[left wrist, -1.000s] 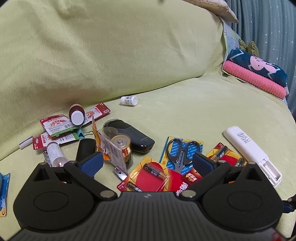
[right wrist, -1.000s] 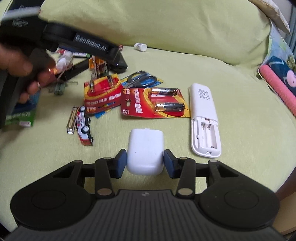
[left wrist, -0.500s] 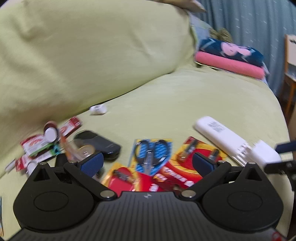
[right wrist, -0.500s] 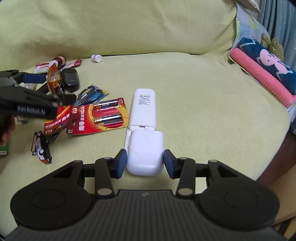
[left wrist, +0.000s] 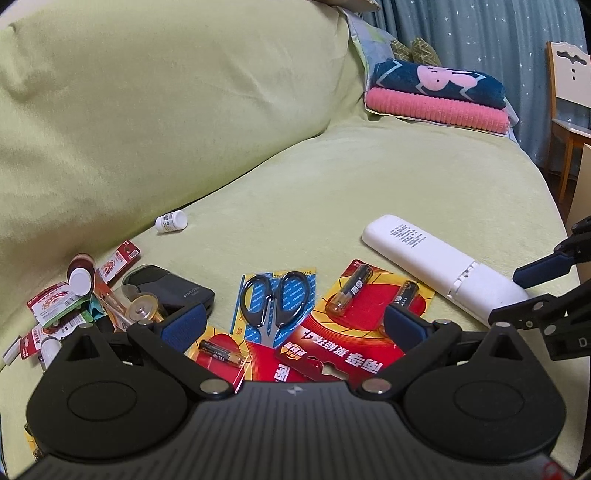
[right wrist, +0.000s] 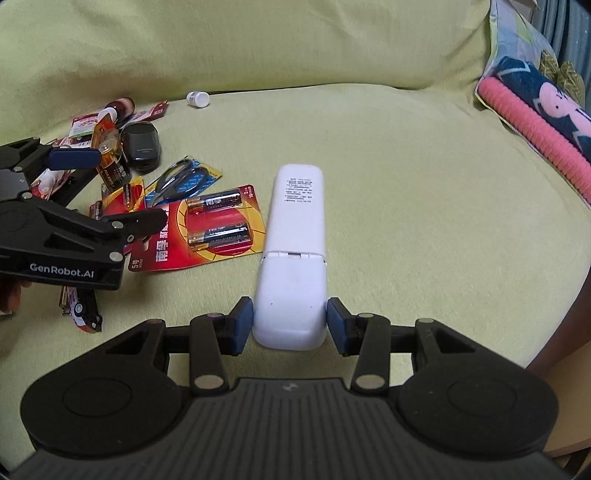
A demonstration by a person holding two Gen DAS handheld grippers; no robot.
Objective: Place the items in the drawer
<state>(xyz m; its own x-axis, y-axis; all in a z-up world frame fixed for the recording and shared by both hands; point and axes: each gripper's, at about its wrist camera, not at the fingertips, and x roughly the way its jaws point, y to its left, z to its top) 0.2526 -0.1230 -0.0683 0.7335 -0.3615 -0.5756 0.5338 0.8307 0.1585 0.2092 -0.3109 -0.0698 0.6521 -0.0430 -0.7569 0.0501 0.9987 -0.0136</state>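
Left wrist view: the left gripper (left wrist: 293, 326) hangs above a yellow-green sofa seat (left wrist: 369, 177), jaws spread wide with nothing between them. Below it lie a red battery blister pack (left wrist: 354, 321), black-handled scissors (left wrist: 273, 299) on a blue card, and a black case (left wrist: 173, 291). A small white bottle (left wrist: 170, 222) lies apart near the backrest cushion (left wrist: 166, 92). The white remote control (left wrist: 417, 251) lies face down to the right, its battery cover (left wrist: 487, 291) between the pads of the right gripper (left wrist: 517, 295). Folded pink and navy towels (left wrist: 436, 96) sit at the far end; a star-print curtain (left wrist: 480, 33) and a wooden chair (left wrist: 569, 92) stand behind.

Right wrist view: the right gripper (right wrist: 290, 325) has its jaws partly closed, both pads just beside the cover's sides; contact cannot be told. The cover abuts the remote's open end. A toy car (right wrist: 83, 312) lies at left beneath the left gripper.
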